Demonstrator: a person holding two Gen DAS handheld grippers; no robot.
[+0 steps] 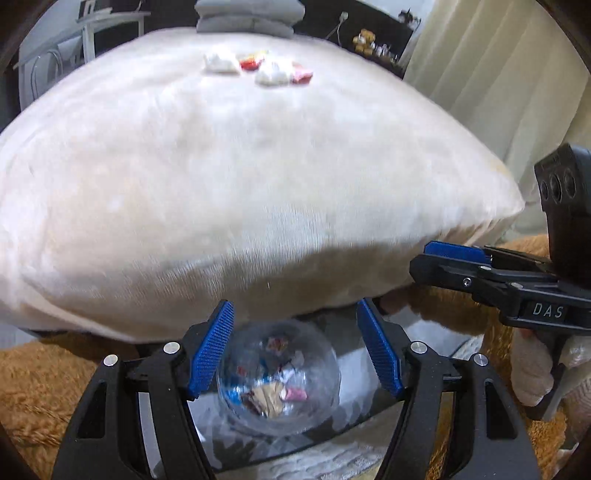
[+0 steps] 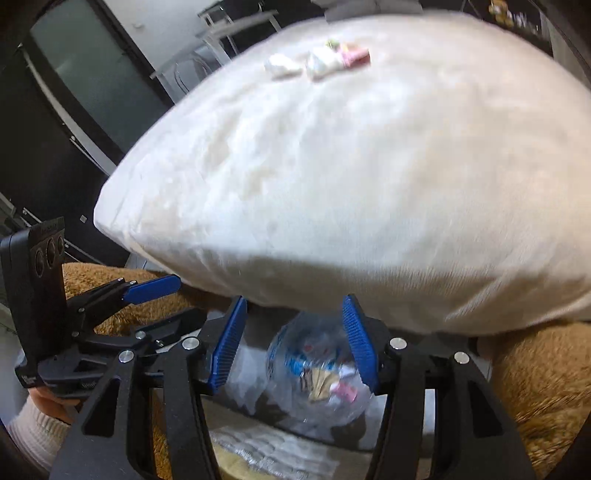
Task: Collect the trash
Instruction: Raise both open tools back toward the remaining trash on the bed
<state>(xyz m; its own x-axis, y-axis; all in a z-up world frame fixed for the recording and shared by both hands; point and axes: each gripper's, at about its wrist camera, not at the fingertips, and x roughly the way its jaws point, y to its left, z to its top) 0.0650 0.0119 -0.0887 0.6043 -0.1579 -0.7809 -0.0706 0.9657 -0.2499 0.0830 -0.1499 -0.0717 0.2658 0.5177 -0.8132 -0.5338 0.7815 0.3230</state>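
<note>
Grippers: my left gripper [image 1: 295,350] and right gripper [image 2: 293,343] both spread wide, holding nothing;
Trash: scraps [image 1: 258,68] far ahead on the cushion [image 1: 240,184], lying in a left-right row;
Bowl: glass bowl [image 1: 277,376] below, between my fingers;
Nearer: I cannot tell

A large cream plush cushion [image 1: 236,177] fills most of both views, resting on shaggy tan-brown fabric [image 1: 40,384]. Far left: a grey metal-frame table or chair [image 1: 88,26]. Far centre: folded grey textile [image 1: 247,14]. Far right: a dark shelf with a small teddy bear [image 1: 364,38], beside pale pleated curtains [image 1: 491,74]. Right-wrist view, left: a dark glass-panelled door [image 2: 81,74]. Lighting even, indoor.
</note>
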